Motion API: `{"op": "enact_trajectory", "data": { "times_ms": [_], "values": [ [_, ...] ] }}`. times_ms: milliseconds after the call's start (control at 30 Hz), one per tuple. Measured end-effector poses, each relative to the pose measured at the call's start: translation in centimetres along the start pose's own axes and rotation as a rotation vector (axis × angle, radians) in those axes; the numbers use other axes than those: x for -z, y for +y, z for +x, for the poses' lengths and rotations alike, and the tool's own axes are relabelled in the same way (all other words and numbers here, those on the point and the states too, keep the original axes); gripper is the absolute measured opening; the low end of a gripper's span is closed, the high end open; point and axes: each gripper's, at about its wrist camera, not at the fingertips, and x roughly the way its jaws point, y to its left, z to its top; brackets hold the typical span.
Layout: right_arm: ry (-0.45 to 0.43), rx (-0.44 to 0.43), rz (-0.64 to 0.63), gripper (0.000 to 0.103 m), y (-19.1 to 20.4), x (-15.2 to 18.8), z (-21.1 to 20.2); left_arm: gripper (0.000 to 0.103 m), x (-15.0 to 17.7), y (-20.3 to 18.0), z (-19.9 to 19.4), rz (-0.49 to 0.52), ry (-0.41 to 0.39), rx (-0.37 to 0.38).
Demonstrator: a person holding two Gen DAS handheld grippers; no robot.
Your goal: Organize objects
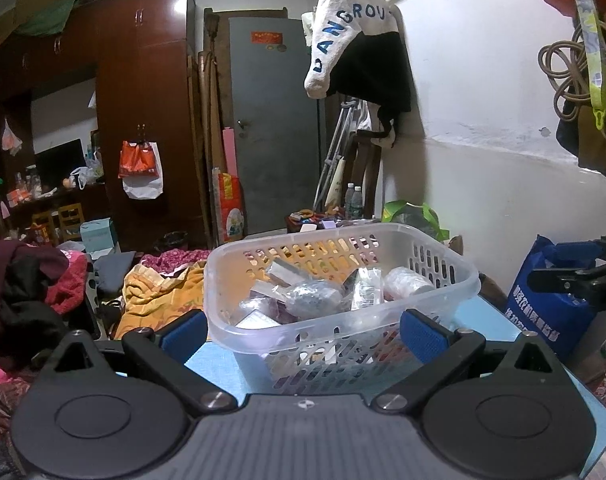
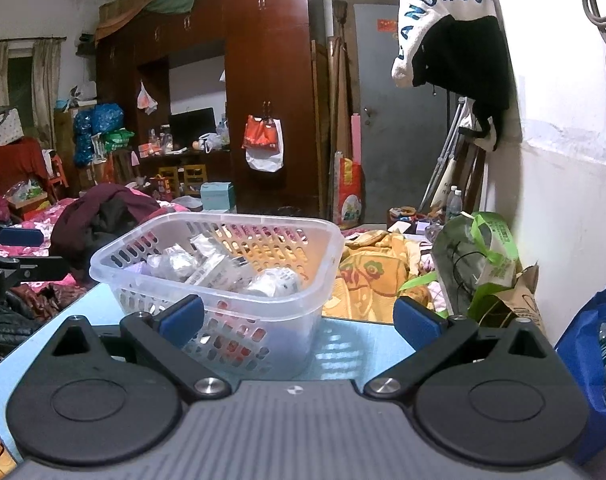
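- My left gripper point(image 1: 303, 330) hangs just in front of the clear plastic basket point(image 1: 443, 252), jaws spread wide and holding nothing; the near wall of the basket sits between the blue pads.
- My right gripper point(image 2: 299, 318) is likewise spread and empty, aimed at the same basket point(image 2: 323, 256) from its other near corner.
- The basket stands on the light-blue worktop point(image 2: 355, 344), and it already holds a heap of small wrapped packets point(image 1: 303, 292) and a white jar or roll point(image 2: 273, 282); I cannot tell exactly what each one is.
- I see nothing loose on the bare part of the worktop in either view, so I judge the gathering step is largely finished, or else I am between picks.
- The next move, as I read it, calls either for finding another stray item outside these views or for taking the basket itself by its rim.
- If I take the basket, each side should close on the thin rim rather than the slotted wall, which looks flexible and may bow.
- A green bag point(image 2: 479, 256) and a blue bag point(image 1: 551, 304) crowd the far right edge, so I would keep my swing clear of them.
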Motion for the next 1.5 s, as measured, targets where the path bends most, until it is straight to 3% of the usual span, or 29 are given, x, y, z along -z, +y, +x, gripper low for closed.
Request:
{"op": "enact_trajectory", "data": {
  "times_ms": [1500],
  "values": [
    [0.013, -0.021, 0.046, 0.103, -0.90, 0.48, -0.26, 0.103, 0.27, -0.30, 0.39, -0.003, 0.014, 0.017]
  ]
}}
